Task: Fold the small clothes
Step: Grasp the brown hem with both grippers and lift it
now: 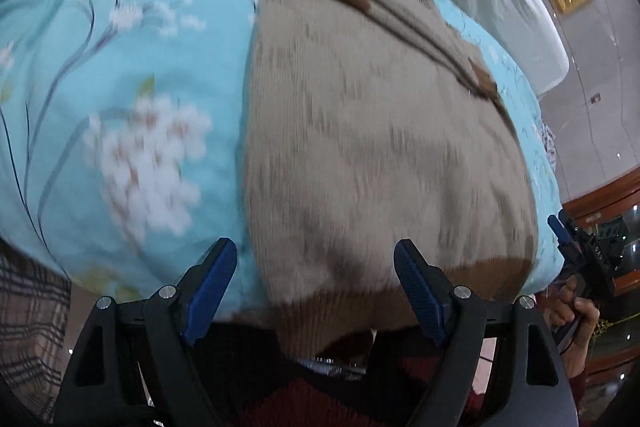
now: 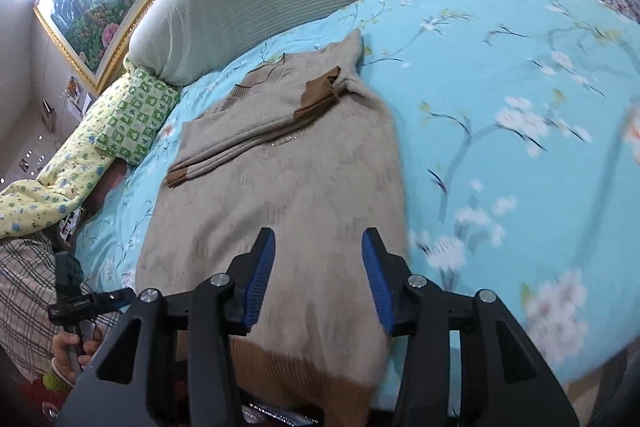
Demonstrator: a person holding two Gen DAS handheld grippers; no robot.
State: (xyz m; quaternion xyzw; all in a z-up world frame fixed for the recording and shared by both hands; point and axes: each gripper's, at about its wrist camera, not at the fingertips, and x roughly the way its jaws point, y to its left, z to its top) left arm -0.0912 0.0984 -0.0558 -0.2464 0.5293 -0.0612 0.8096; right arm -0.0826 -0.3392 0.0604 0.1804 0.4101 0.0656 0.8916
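Beige knit with brown trim, the sweater [image 2: 280, 187] lay flat on the bed [image 2: 500, 87], its sleeves already folded across the chest and its brown hem [image 2: 288, 367] hanging at the near edge of the mattress. The left gripper [image 1: 316, 275] hovered over the hem's left side with its jaws wide and nothing between them; the right gripper [image 2: 318, 267] hovered over the hem's right side, jaws likewise apart and empty. The step in hand looked to be seizing the hem to fold the body up toward the collar [image 2: 256, 83]. To do it well, each gripper should pinch through every layer near its own corner, level with the other, then lift together so the fold lands square. Motion blur made it hard to tell whether either fingertip touched the cloth.
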